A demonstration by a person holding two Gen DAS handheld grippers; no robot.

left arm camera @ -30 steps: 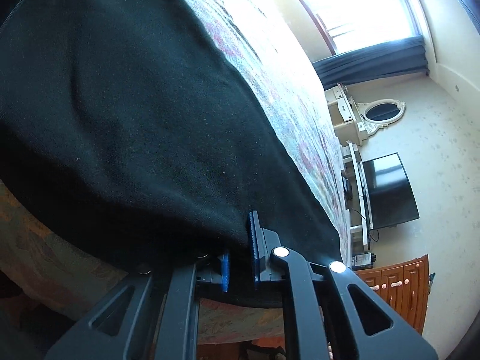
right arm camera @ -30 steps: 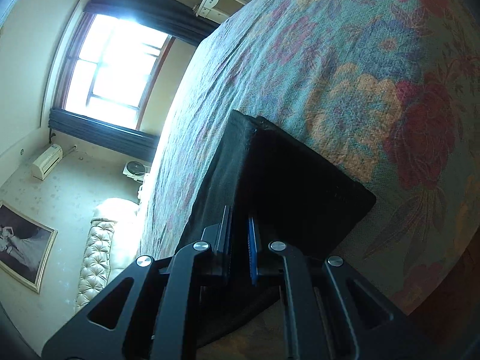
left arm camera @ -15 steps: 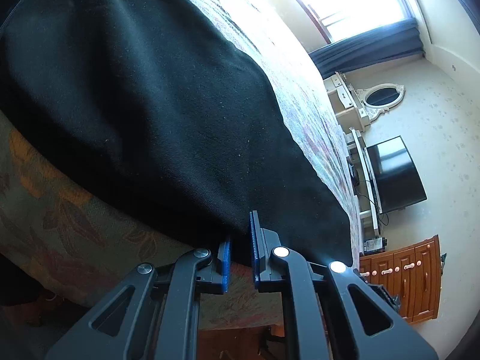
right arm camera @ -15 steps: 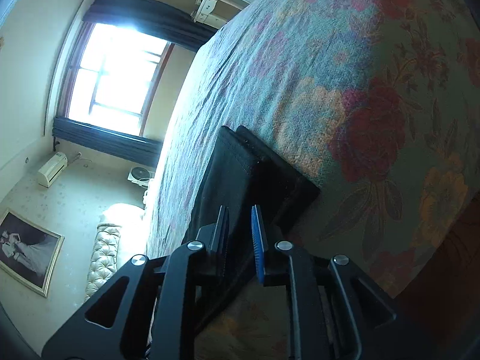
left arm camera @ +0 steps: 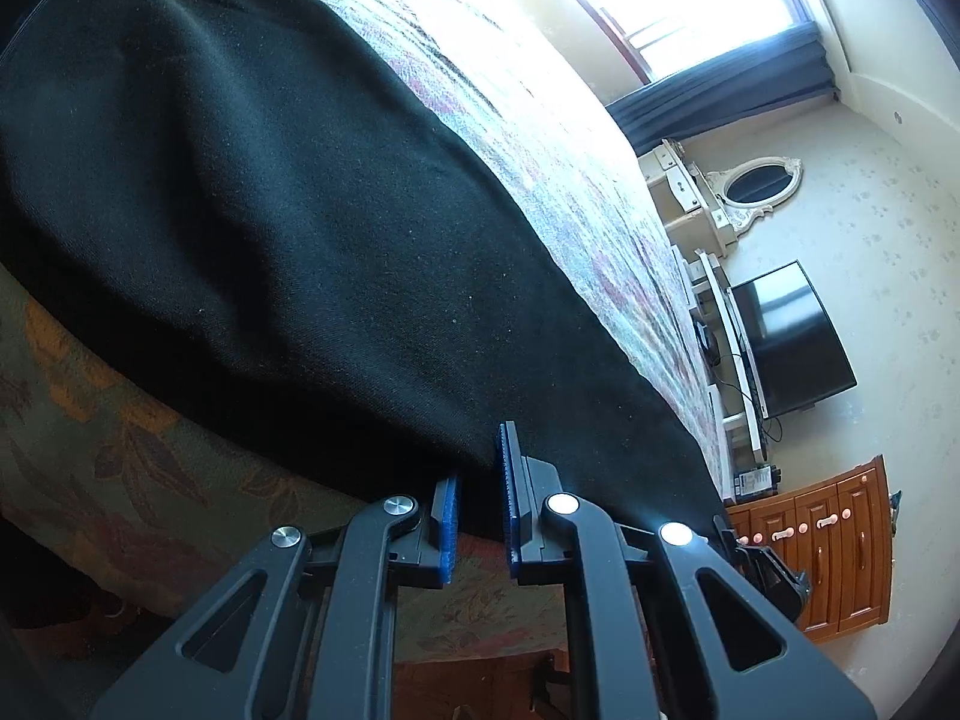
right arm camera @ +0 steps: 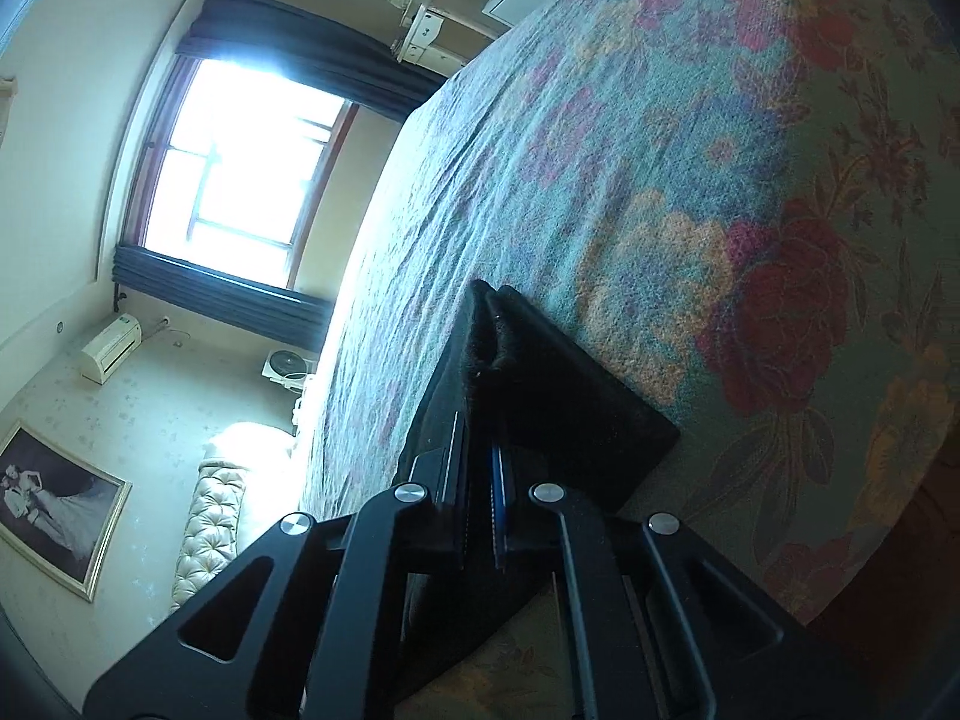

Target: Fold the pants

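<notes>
Ahead of the left gripper, black pants lie spread on the floral bedspread: soft knit, matte, broad rounded shape. Blue ribbed pads sit a narrow gap apart w/ the near hem between them; can't tell if they pinch it. Bedspread edge drops off just below the fingers. Right gripper is nearly closed on a bunched end of the pants, cloth between pads. Bare nubby bedspread beyond & to the right.
</notes>
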